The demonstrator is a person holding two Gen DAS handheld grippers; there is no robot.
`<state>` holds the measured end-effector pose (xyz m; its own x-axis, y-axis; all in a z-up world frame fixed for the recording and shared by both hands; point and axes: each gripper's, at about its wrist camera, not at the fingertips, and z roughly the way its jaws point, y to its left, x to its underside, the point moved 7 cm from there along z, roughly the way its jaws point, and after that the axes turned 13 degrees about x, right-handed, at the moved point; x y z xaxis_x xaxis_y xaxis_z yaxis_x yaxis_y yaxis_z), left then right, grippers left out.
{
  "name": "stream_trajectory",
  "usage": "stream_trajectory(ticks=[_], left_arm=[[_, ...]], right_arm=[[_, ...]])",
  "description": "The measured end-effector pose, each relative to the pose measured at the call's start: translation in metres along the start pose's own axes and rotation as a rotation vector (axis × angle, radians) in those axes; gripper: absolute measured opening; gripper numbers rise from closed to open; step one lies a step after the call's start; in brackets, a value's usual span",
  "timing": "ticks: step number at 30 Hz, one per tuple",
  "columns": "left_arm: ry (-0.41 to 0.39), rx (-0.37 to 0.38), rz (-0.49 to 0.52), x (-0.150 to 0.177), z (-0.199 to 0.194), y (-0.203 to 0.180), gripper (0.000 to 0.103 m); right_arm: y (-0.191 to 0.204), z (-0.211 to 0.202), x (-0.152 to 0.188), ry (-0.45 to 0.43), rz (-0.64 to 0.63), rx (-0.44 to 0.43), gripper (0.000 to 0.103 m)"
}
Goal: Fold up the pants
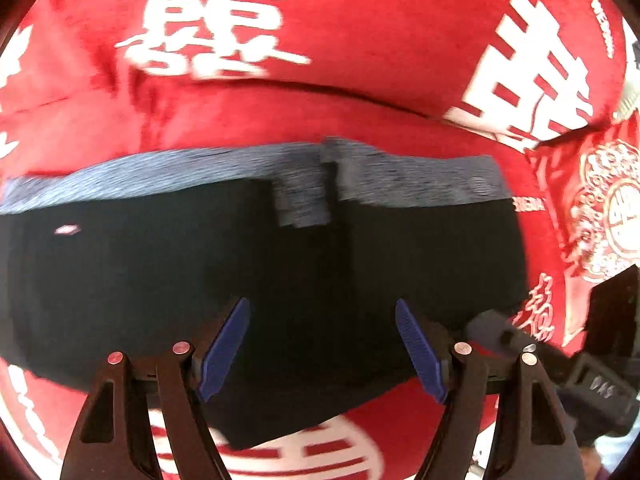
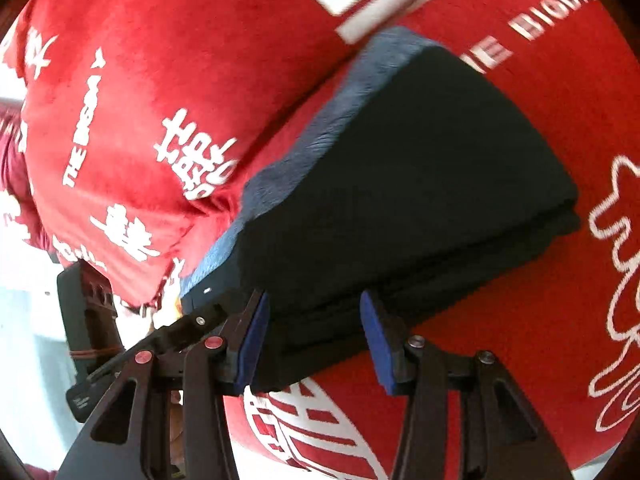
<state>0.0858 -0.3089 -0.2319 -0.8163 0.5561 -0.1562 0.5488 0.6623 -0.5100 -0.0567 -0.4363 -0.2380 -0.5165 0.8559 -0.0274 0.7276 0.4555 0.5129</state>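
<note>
Black pants lie folded into a compact stack on a red blanket, with the grey waistband along the far edge. My left gripper hovers over the near part of the stack, blue pads wide apart, nothing between them. In the right wrist view the pants show as a thick layered block with the waistband on its left side. My right gripper stands open at the block's near edge. Its pads flank that edge without pressing on the cloth.
The red blanket carries large white characters and lettering. A red cushion with a white ornate pattern lies at the right. A dark device body sits at the blanket's left edge, where pale floor begins.
</note>
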Motion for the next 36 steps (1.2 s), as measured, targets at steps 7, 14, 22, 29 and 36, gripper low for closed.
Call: stream_trajectory(ticks=[7, 14, 22, 29, 36], left_arm=[[0.075, -0.015, 0.0, -0.001, 0.035, -0.004, 0.07], [0.065, -0.012, 0.025, -0.001, 0.025, -0.012, 0.063], [0.07, -0.005, 0.019, -0.001, 0.029, -0.01, 0.046], [0.039, -0.031, 0.042, 0.017, 0.004, -0.008, 0.047], [0.031, -0.113, 0.004, 0.023, 0.013, 0.007, 0.063]], right_arm=[[-0.019, 0.003, -0.002, 0.029, 0.161, -0.089, 0.051], [-0.023, -0.001, -0.001, 0.022, 0.203, -0.119, 0.05], [-0.034, 0.028, -0.016, 0.064, 0.334, -0.146, 0.005], [-0.008, 0.0, -0.001, 0.073, 0.173, -0.159, 0.004], [-0.018, 0.03, 0.002, 0.177, 0.132, -0.088, 0.01]])
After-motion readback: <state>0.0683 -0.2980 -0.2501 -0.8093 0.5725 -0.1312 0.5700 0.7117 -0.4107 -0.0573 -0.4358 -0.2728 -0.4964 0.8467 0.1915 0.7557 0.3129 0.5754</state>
